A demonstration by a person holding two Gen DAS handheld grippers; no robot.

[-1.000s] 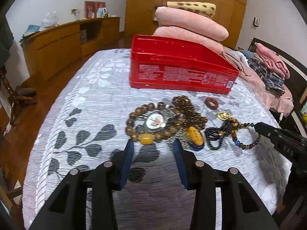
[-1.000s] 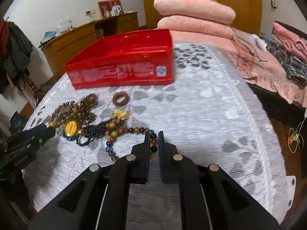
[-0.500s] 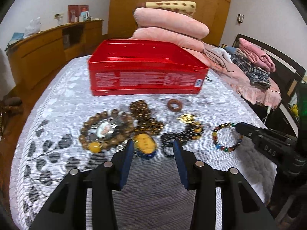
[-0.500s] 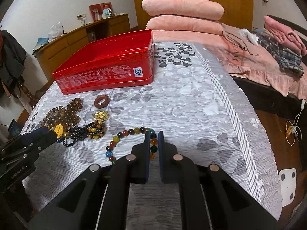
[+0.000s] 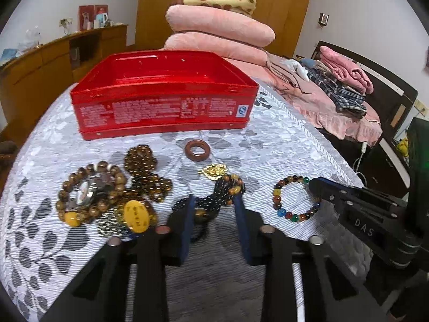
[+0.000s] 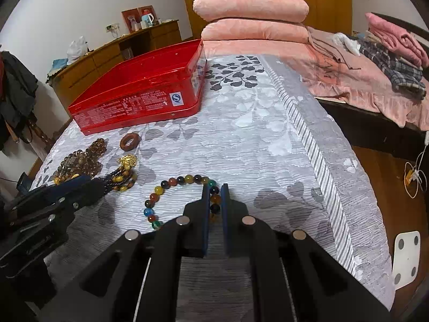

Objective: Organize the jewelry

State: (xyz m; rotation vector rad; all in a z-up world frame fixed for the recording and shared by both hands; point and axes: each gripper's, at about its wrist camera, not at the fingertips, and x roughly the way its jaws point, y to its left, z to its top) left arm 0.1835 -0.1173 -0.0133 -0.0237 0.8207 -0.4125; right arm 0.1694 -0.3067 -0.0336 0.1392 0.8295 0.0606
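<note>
since the right gripper [image 6: 214, 197] pinched only the bracelet [image 6: 171, 196] edge and the left gripper [image 5: 214, 210] gaped around black beads [image 5: 214, 201], either could slip.

Multicolored bead bracelet [image 6: 185, 198] lies flat on the cloth, right of the dark bead strand [image 5: 214, 201] and the open red tin [image 5: 163, 94].

Right tongs [image 6: 214, 197] pinching multicolored bead bracelet [image 6: 171, 182]

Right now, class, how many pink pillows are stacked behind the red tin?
2: the upper pink pillow lies on the lower pink pillow, under a spotted cushion, behind the red tin. Others may be hidden.
</note>
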